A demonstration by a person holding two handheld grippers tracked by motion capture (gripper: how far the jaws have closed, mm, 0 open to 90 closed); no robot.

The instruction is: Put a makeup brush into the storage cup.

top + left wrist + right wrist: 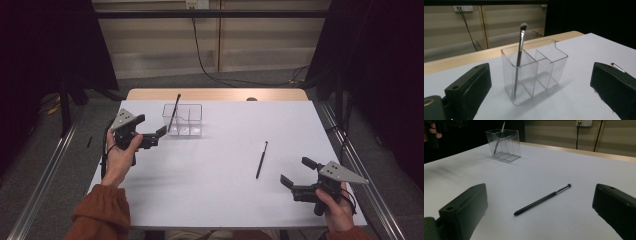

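Observation:
A clear plastic organizer (183, 120) (534, 71) (504, 144) with three compartments stands on the white table toward the back left. A makeup brush (174, 112) (519, 51) stands upright and leaning in its left compartment. My left gripper (152, 127) (540, 90) hovers open just left of the organizer, jaws empty. A second dark brush (261, 159) (542, 199) lies flat on the table right of centre. My right gripper (295, 172) (540, 212) is open near the front right corner, facing that brush, with nothing between its jaws.
The white table surface (220, 165) has a bare wooden strip (215, 94) along its far edge. Metal frame rails (350, 155) run down both sides. A black cable (205, 65) hangs down the back wall onto the floor.

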